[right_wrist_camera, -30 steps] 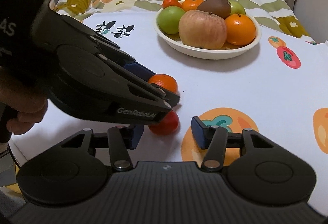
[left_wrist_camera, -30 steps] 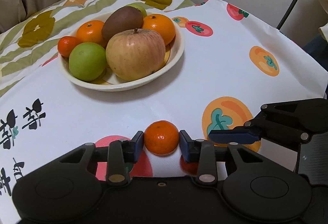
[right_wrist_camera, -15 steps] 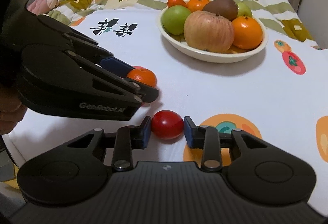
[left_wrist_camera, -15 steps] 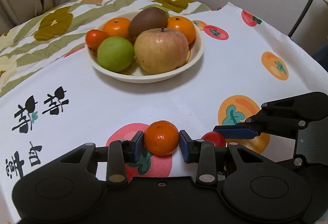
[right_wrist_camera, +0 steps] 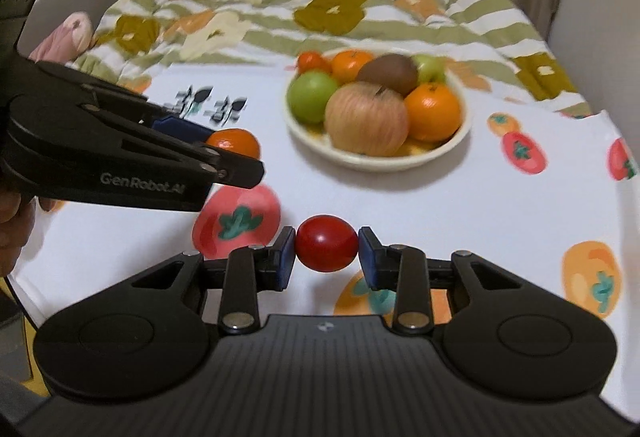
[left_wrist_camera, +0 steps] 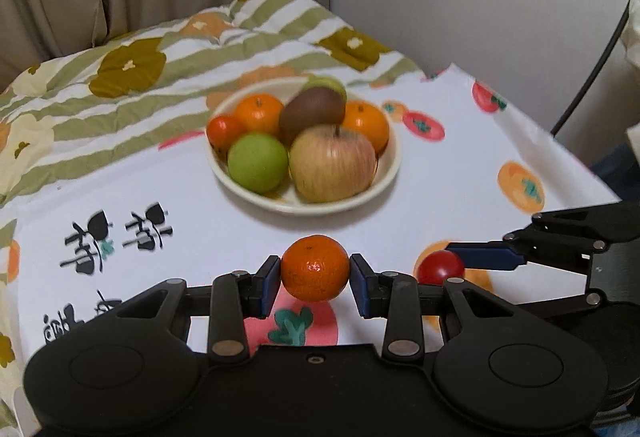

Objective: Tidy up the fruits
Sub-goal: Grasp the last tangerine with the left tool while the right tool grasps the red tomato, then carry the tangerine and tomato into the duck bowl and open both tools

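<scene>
Left gripper (left_wrist_camera: 315,280) jaws clamp a mandarin (left_wrist_camera: 315,267); right gripper (right_wrist_camera: 326,256) jaws clamp a cherry tomato (right_wrist_camera: 326,248), both above the tabletop (right_wrist_camera: 500,205). Fruit bowl (left_wrist_camera: 390,177) lies at 12 o'clock from the left jaws and 1 o'clock from the right, so left looks nearer.

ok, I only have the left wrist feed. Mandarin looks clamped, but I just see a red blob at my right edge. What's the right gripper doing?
Observer: The right gripper is shut on a small red tomato, both pads touching its sides.
Operator: Off the table?
Observer: It looks lifted; the tablecloth shows below the fruit, though no clear gap is visible.
Operator: My mandarin seen from that side?
Observer: The mandarin sticks out past the left gripper, whose side reads "GenRobot.AI".
Operator: Room in the bowl?
Observer: The bowl is heaped; a second green fruit sits behind the kiwi, mostly hidden in your feed.
</scene>
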The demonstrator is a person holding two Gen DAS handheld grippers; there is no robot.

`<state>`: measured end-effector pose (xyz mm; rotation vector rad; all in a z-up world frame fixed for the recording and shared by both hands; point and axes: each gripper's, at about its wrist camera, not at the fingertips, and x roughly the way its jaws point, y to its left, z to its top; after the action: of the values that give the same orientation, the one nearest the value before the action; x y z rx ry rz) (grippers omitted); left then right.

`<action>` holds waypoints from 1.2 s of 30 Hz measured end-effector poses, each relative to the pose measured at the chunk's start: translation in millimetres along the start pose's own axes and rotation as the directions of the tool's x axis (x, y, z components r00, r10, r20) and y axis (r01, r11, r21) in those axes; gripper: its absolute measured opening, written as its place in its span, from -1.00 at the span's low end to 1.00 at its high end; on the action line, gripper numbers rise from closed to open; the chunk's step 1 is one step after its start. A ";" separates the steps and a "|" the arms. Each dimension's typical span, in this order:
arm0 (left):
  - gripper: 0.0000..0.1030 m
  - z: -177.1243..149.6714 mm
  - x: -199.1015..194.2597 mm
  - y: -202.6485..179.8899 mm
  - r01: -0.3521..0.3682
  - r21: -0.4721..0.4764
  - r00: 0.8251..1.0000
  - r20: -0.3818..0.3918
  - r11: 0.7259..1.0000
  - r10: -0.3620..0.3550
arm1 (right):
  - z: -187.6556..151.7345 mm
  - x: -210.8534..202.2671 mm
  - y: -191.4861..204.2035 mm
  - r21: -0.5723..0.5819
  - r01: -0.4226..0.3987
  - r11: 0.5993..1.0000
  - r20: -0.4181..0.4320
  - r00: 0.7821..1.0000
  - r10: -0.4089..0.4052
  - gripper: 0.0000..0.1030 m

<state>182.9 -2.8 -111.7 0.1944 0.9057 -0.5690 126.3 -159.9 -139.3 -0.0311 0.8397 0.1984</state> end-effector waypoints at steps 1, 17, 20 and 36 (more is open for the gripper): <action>-0.21 3.7 -3.1 0.9 0.005 -0.003 1.000 0.008 1.000 -0.005 | 3.7 -4.3 -1.5 0.010 0.010 1.000 0.006 1.000 -0.010 -0.05; -0.21 75.0 -2.4 -3.6 -0.105 -0.088 0.986 0.118 0.991 0.115 | 99.7 -12.8 -61.0 -0.089 -0.043 0.995 0.123 0.991 0.053 -0.05; -0.21 87.0 11.5 -3.9 -0.144 -0.117 0.981 0.111 0.983 0.157 | 119.0 -0.1 -77.1 -0.135 -0.073 0.988 0.131 0.987 0.091 -0.05; -0.21 113.3 86.0 -0.4 -0.299 -0.213 0.952 0.004 0.930 0.306 | 173.6 94.8 -134.3 -0.198 -0.206 0.958 0.060 0.973 0.222 -0.05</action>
<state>302.0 -80.5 -110.1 0.1280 0.8730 -0.1868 340.9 -257.9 -100.4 -0.1110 0.7393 0.4813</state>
